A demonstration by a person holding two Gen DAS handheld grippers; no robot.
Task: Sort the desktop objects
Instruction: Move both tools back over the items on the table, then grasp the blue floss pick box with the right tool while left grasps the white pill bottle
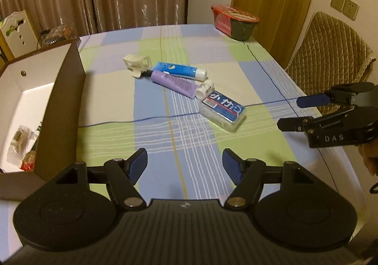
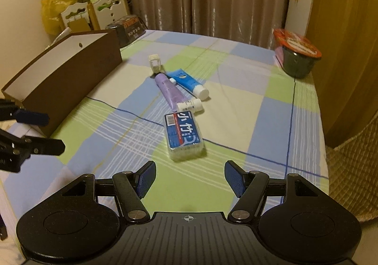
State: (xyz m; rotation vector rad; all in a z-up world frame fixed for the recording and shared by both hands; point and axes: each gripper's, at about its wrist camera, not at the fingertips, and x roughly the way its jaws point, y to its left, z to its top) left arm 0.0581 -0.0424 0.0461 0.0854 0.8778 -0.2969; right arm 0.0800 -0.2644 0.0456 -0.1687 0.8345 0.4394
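Hovering above the near edge of the checked tablecloth (image 2: 236, 109), both grippers stand empty, so the step in hand reads as the approach to a pick, with nothing yet lifted.

Left to right:
- Brown box (image 1: 59, 109), open-topped and white inside, sits at the left edge of the table; a few small packets lie in its near end. Judged to be the sorting bin.
- Left gripper (image 1: 185, 166): jaws spread wide, nothing between them, held over bare cloth near the box's near corner.
- White plastic clip-like piece (image 1: 137, 63) lies at the far left of the cluster; what it is cannot be told.
- Blue tube (image 1: 179, 70) and purple tube (image 1: 174, 84) lie side by side, apparently touching, caps toward the right.
- Small white bottle (image 1: 205, 89) lies on its side at the purple tube's cap end.
- Blue-labelled clear pack (image 2: 184, 137) lies nearest, just beyond the right gripper.
- Right gripper (image 2: 190, 178): jaws wide, empty, pointed at the pack.
- Red-lidded bowl (image 2: 296, 52) stands at the far right corner, well apart.

Next move, as judged: the right gripper advances and lowers, straddling the pack across its short width before closing. The bottle touching its far end may roll.
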